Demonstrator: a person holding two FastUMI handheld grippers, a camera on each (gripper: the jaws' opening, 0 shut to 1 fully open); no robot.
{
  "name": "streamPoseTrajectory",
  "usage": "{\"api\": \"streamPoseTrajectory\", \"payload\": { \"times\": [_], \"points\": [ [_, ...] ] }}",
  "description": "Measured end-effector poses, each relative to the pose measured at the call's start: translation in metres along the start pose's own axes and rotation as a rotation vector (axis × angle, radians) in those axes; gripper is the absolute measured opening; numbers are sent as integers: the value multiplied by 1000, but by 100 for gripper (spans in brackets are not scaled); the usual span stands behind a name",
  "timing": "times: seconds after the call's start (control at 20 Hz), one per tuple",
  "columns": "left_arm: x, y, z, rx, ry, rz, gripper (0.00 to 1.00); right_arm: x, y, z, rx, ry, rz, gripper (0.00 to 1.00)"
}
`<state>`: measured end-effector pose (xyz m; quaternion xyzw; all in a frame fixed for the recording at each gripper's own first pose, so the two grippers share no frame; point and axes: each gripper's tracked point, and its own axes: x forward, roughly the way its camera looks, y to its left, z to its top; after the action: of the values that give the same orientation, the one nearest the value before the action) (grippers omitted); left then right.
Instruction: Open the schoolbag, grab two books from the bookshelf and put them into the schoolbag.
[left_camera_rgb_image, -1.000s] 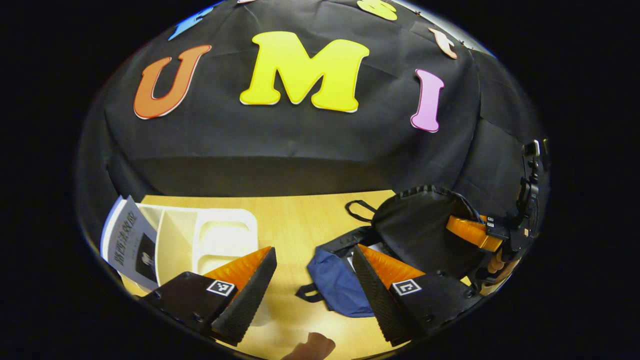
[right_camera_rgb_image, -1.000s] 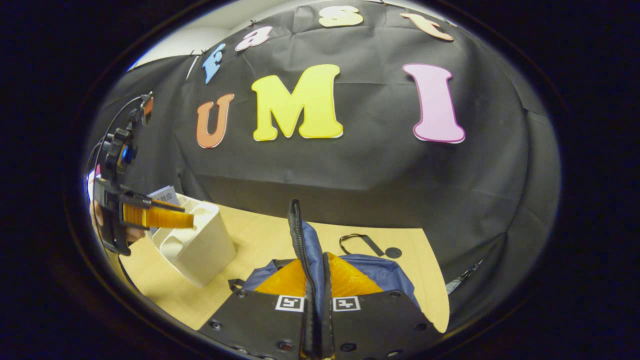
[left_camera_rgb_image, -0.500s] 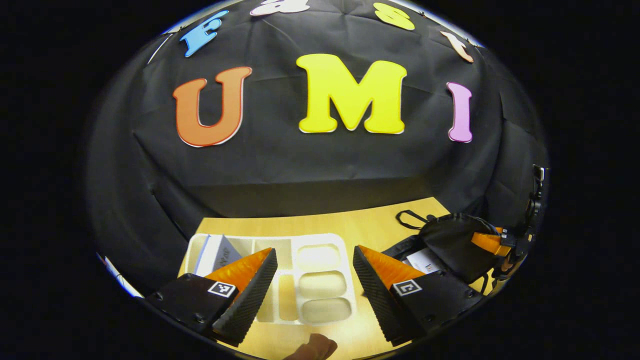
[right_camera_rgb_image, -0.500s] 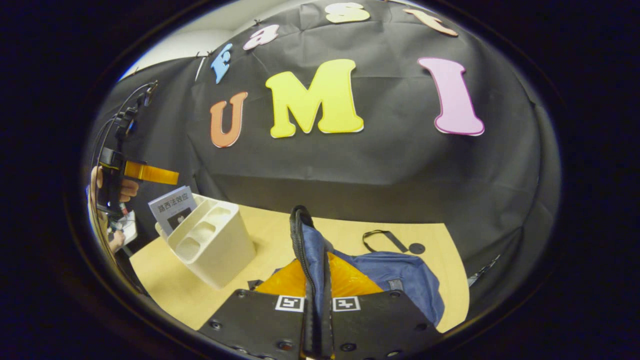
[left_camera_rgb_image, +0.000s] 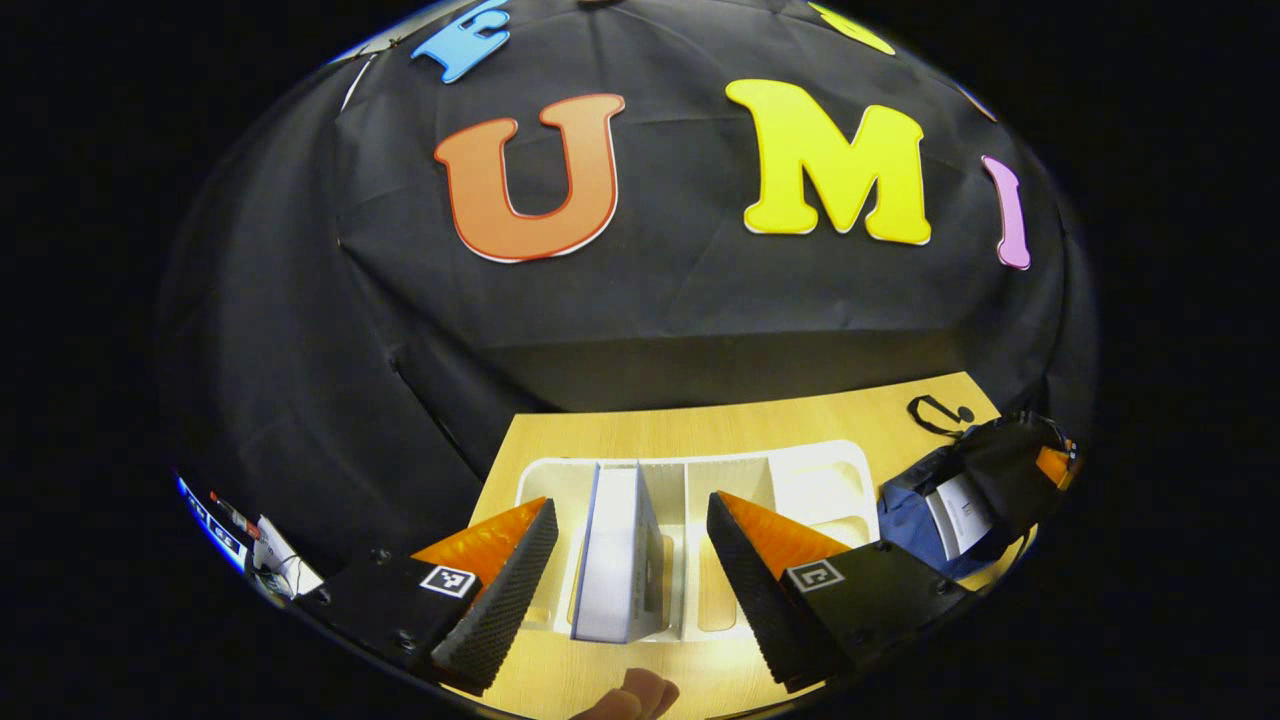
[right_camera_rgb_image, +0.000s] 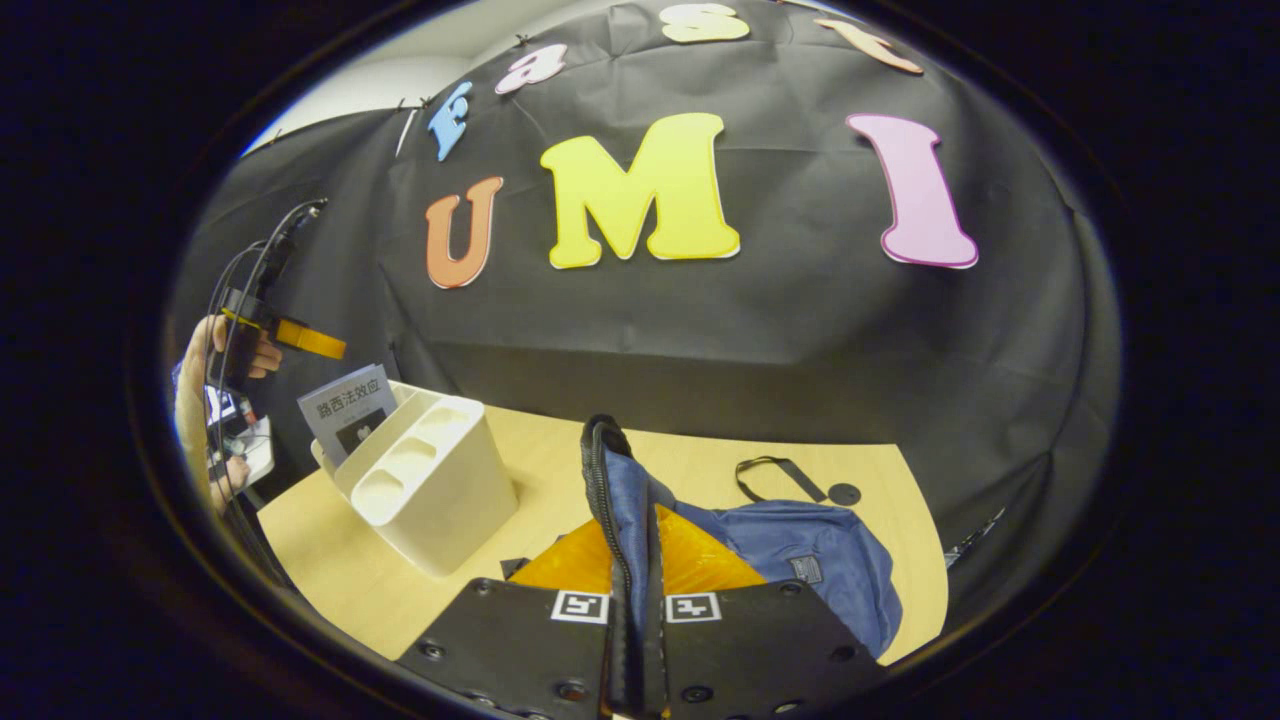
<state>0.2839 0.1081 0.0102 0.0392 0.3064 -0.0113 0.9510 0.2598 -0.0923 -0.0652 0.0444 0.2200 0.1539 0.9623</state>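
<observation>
We see right tongs pinched on schoolbag zip edge, flap lifted upright. White bookshelf left on tabletop, one book standing in it. Left tongs above book, hand holding them.

Cloth, plastic, paper, wood grain.
A soft matt cloth bag, smooth plastic shelf, paper book and pale wood-grain table are seen.
</observation>
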Motion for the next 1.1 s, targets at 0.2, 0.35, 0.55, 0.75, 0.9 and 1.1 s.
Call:
{"api": "streamPoseTrajectory", "payload": {
  "times": [0.2, 0.35, 0.55, 0.75, 0.9, 1.1],
  "points": [
    [27, 6, -22, -31, 92, -39, 96, 2, 4, -7, -6, 10, 2, 6],
    [38, 16, -33, -6, 158, -31, 100, 1, 2, -8, -12, 11, 0, 6],
    [51, -1, -66, 7, 338, -78, 91, 2, 0, -9, -5, 7, 0, 6],
    [58, -9, -82, -16, 411, -78, 76, 5, -2, -15, 1, 11, 4, 6],
    [58, -12, -87, -30, 445, -57, 58, 5, 1, -19, 12, 21, 24, 6],
    [50, -10, -90, -68, 431, -29, 51, 2, 0, -20, 7, 14, 24, 6]
  ]
}}
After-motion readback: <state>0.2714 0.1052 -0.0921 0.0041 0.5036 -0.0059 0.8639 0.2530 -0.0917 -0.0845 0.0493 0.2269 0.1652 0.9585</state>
